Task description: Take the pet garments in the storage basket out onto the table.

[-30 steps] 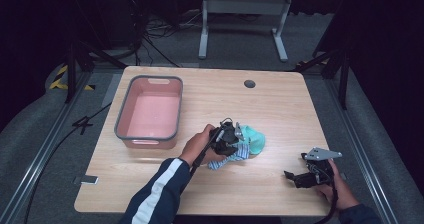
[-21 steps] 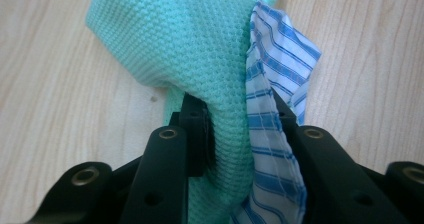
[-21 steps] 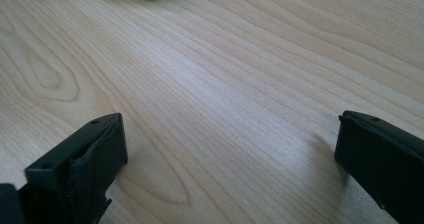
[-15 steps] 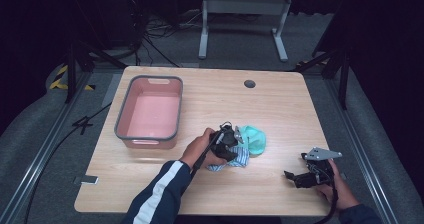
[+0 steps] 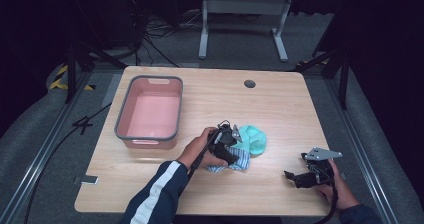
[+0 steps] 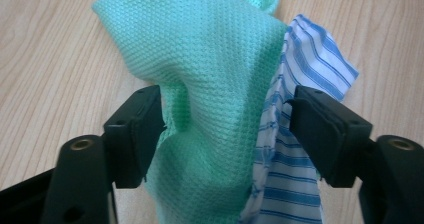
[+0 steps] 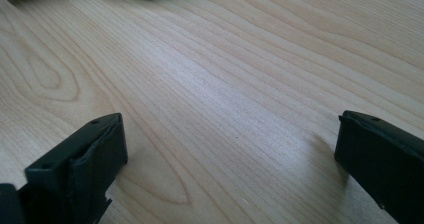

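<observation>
Green cloth (image 6: 215, 84), overlapping striped cloth (image 6: 305, 84), partly hidden

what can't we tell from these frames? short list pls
- Left gripper: whether its jaws press the green cloth and striped cloth or just straddle them; left gripper view, cloth folds hide the inner faces.
- Striped cloth's extent: high view, the hand covers it.
- Pink bin outer far wall: high view, hidden behind its rim.

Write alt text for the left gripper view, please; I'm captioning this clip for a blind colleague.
A bunched green mesh cloth sits between the left gripper's two black jaws, which stand apart on either side of it. A blue-and-white striped cloth lies against the green one near the right-hand jaw, and both rest on a light wooden table.
</observation>
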A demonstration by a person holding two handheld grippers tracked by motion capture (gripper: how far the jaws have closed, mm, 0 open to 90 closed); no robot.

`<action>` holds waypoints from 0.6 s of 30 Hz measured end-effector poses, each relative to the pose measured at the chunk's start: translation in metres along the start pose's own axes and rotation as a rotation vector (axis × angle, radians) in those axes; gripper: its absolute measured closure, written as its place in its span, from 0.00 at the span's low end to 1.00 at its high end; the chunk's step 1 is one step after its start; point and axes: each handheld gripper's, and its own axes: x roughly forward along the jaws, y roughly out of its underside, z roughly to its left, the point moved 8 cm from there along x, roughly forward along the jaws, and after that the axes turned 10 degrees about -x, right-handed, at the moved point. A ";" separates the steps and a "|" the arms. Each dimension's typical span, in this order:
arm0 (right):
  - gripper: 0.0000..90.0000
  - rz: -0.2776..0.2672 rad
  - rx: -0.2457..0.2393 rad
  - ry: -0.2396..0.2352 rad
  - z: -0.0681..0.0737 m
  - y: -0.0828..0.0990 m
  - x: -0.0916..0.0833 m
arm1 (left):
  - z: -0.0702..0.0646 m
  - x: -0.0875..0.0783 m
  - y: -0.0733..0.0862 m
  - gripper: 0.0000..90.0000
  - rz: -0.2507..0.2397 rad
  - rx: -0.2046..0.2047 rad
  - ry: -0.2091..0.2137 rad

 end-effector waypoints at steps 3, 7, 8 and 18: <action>0.01 0.000 0.000 0.000 0.000 0.000 0.000 | -0.001 -0.002 -0.002 0.27 -0.023 -0.013 0.003; 0.01 0.000 -0.001 -0.001 0.000 0.000 0.000 | -0.003 -0.008 -0.005 0.28 -0.044 -0.016 -0.001; 0.01 0.000 0.000 0.000 0.000 0.000 0.000 | -0.003 -0.009 -0.006 0.27 -0.048 -0.016 -0.001; 0.01 0.000 -0.001 0.000 0.000 0.000 0.000 | -0.002 -0.027 -0.005 0.28 -0.066 0.010 -0.022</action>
